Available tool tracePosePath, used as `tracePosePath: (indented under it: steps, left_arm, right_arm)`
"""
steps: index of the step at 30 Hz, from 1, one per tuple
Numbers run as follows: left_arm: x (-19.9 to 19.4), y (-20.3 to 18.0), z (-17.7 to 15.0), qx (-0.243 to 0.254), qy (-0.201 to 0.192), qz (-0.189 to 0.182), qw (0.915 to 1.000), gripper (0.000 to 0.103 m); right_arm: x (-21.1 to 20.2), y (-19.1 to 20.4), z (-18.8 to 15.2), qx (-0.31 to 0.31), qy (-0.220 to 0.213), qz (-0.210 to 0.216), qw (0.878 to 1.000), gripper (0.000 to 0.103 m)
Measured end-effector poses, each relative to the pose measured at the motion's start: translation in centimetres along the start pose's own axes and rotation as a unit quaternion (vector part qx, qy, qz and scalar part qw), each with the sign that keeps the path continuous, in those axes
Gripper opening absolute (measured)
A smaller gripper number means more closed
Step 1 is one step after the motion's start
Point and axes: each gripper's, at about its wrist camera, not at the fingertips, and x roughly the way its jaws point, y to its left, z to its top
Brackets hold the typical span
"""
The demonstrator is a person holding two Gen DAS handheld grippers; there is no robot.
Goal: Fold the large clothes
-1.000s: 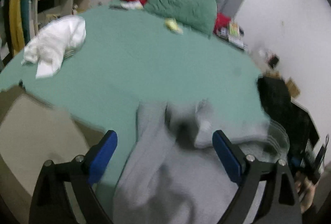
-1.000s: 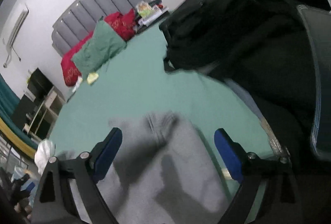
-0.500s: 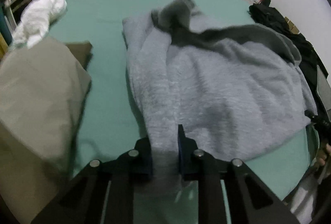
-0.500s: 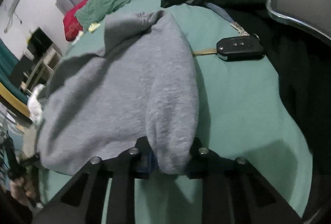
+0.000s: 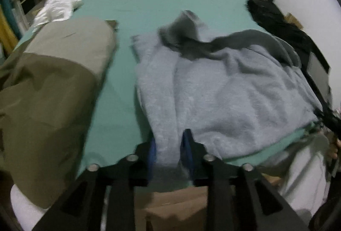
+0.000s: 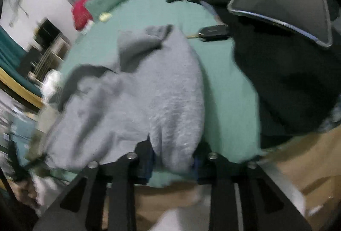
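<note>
While both tongs, left & right, are easing apart yet gripping the grey sweatshirt hem at the bed's near edge, its long axis is running away toward the pillows, each hand equally near.

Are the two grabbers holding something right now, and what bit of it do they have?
Yes. Both hold the grey fleece sweater by its near edge: the left gripper pinches a bunched fold there, the right gripper another, fabric still between jaws that just eased wider.
</note>
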Motion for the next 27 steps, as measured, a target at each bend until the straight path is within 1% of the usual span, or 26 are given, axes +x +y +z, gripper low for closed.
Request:
tracePosePath:
  steps: [1,2,3,4,5,6,7,8,10,11,12,13,15,16,19,20,22,23,25,27]
  left_arm:
    - [-0.4,0.4,0.4,-0.009,-0.010,-0.001,0.9999,0.044]
    - [-1.1,0.7,1.1,-0.020,-0.029,-0.007,0.9994,0.050]
    - [-1.8,0.7,1.7,-0.021,-0.046,-0.014,0.9986,0.052]
    - [-2.4,0.2,2.7,-0.014,-0.062,-0.022,0.9977,0.054]
    - [-2.6,-0.3,3.5,-0.005,-0.072,-0.027,0.9971,0.056]
    - [-2.5,-1.0,4.5,0.007,-0.078,-0.033,0.9964,0.057]
    - [-2.0,-1.1,5.2,0.015,-0.078,-0.036,0.9962,0.057]
    - [-1.3,-1.8,6.0,0.022,-0.073,-0.038,0.9964,0.057]
    - [0.5,-3.1,7.0,0.029,-0.063,-0.053,0.9962,0.057]
    - [1.8,-3.8,7.4,0.030,-0.054,-0.062,0.9962,0.057]
    - [3.1,-4.3,7.9,0.029,-0.043,-0.062,0.9967,0.057]
    - [4.2,-4.7,8.1,0.028,-0.035,-0.061,0.9971,0.057]
    - [6.3,-5.1,8.8,0.027,-0.027,-0.066,0.9971,0.057]
    - [7.4,-5.4,9.3,0.029,-0.022,-0.062,0.9974,0.057]
    - [9.9,-6.0,11.0,0.038,-0.022,-0.050,0.9978,0.057]
    - [10.5,-5.9,11.6,0.037,-0.022,-0.045,0.9981,0.057]
    - [12.1,-5.7,13.4,0.034,-0.021,-0.035,0.9986,0.057]
    - [12.9,-5.6,14.1,0.031,-0.012,-0.028,0.9991,0.057]
    - [14.5,-5.1,15.3,0.015,0.006,-0.028,0.9995,0.058]
    - [15.2,-4.9,16.2,0.006,0.007,-0.024,0.9997,0.059]
  right_arm:
    - [-0.5,0.4,0.5,-0.008,-0.011,-0.015,1.000,0.037]
    - [-1.1,0.8,0.9,-0.017,-0.028,-0.035,0.999,0.048]
    - [-1.6,1.0,0.8,-0.023,-0.043,-0.049,0.998,0.062]
    - [-2.6,1.9,1.5,-0.036,-0.079,-0.071,0.994,0.067]
    - [-2.9,2.7,1.8,-0.045,-0.101,-0.078,0.991,0.071]
    - [-3.2,3.7,2.5,-0.059,-0.125,-0.073,0.988,0.072]
    - [-3.0,4.3,3.2,-0.070,-0.136,-0.055,0.987,0.072]
    - [-2.3,5.1,3.8,-0.079,-0.134,-0.036,0.987,0.072]
    - [0.9,7.0,5.0,-0.100,-0.100,0.015,0.990,0.072]
    - [2.7,7.7,5.3,-0.107,-0.078,0.032,0.991,0.072]
    - [4.6,8.3,5.8,-0.113,-0.057,0.042,0.991,0.071]
    - [6.5,8.8,6.2,-0.117,-0.035,0.043,0.992,0.070]
    - [9.7,9.3,7.1,-0.122,0.002,0.043,0.992,0.058]
    - [10.7,9.4,7.9,-0.121,0.007,0.038,0.992,0.058]
    - [11.7,10.8,10.4,-0.160,-0.016,0.033,0.986,0.057]
    - [12.3,11.0,11.5,-0.162,-0.020,0.030,0.986,0.057]
    - [13.8,10.9,13.7,-0.151,-0.021,0.029,0.988,0.057]
    - [14.7,10.7,14.7,-0.144,-0.022,0.034,0.989,0.057]
    - [16.4,10.4,16.3,-0.129,-0.021,0.037,0.991,0.057]
    - [17.8,10.1,17.8,-0.101,-0.029,0.039,0.994,0.057]
